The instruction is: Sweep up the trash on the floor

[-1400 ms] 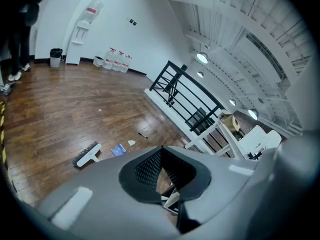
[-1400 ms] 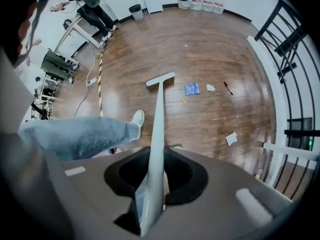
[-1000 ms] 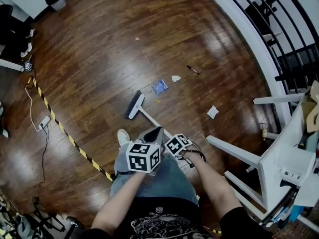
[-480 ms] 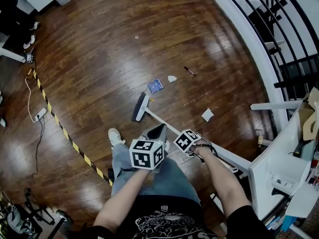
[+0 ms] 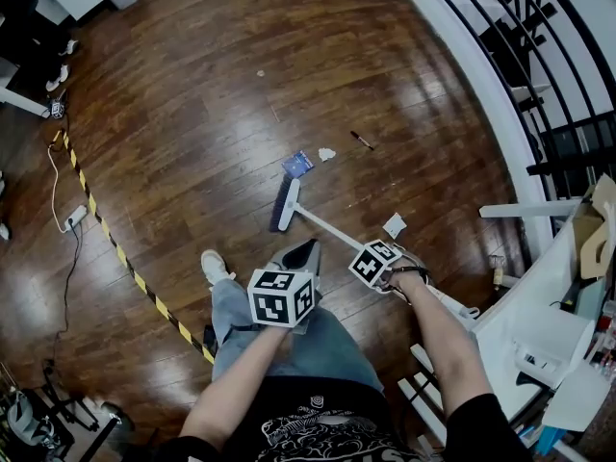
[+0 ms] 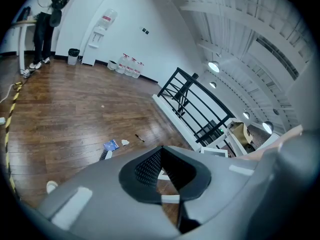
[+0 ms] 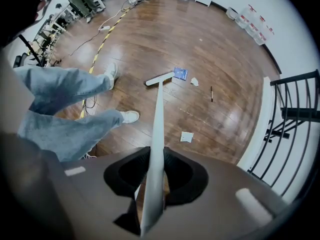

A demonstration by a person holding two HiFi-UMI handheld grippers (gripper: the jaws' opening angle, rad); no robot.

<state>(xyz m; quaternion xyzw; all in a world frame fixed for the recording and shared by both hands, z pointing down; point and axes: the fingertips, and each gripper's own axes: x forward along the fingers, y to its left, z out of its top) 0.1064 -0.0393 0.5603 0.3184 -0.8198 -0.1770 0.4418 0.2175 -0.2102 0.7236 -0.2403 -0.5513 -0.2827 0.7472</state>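
broom head [image 5: 285, 205] now nearer blue packet [image 5: 297, 163]; right fingers [image 7: 126, 173] clamping handle [image 7: 159, 119], left fingers [image 6: 148, 169] together

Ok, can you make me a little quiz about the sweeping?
1. Which gripper holds the broom? A left, B right, C both.
2. True or false: the blue wrapper lies close to the broom's head.
3. Which two colours stripe the tape on the floor?

Key:
1. B: the right gripper is shut on the handle.
2. True.
3. Yellow and black.
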